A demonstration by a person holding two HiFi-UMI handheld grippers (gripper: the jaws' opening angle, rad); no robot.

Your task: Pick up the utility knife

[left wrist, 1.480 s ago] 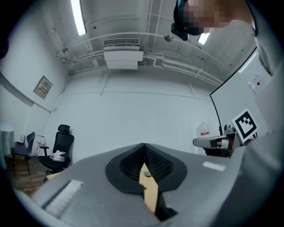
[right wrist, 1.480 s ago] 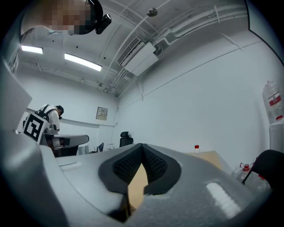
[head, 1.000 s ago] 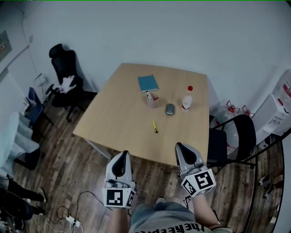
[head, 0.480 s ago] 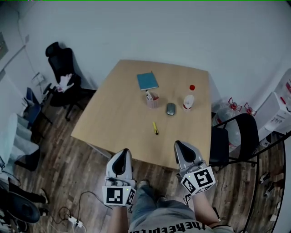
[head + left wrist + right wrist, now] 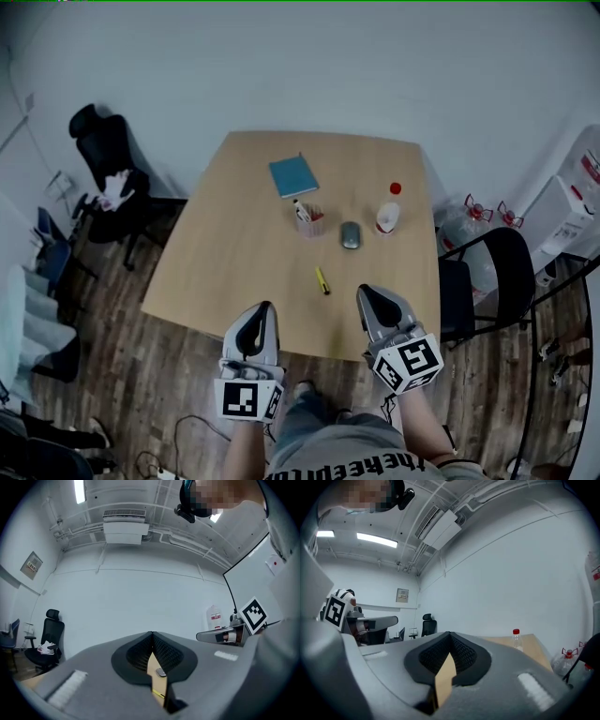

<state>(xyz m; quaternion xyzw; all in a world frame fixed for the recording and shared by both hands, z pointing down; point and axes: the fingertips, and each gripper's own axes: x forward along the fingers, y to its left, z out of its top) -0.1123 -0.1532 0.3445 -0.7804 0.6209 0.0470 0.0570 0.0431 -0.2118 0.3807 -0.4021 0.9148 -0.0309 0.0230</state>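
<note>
The yellow utility knife [image 5: 322,280] lies on the wooden table [image 5: 234,244], near its front edge. My left gripper [image 5: 260,313] hovers over that edge, to the left of and nearer than the knife, jaws shut and empty. My right gripper [image 5: 368,297] hangs to the right of the knife, also shut with nothing in it. In the left gripper view a sliver of the knife [image 5: 158,694] and the grey mouse [image 5: 161,672] show through the slit between the closed jaws. The right gripper view shows only tabletop [image 5: 444,677] in that slit.
On the table stand a blue notebook [image 5: 293,175], a pen cup [image 5: 309,219], a grey mouse [image 5: 351,234] and a red-capped bottle [image 5: 387,214]. A black folding chair [image 5: 478,281] stands at the table's right side. An office chair [image 5: 103,159] is at the far left.
Both grippers have moved forward toward the table and now reach over its front edge. The view has shifted closer to the table. The jaws stayed shut.
</note>
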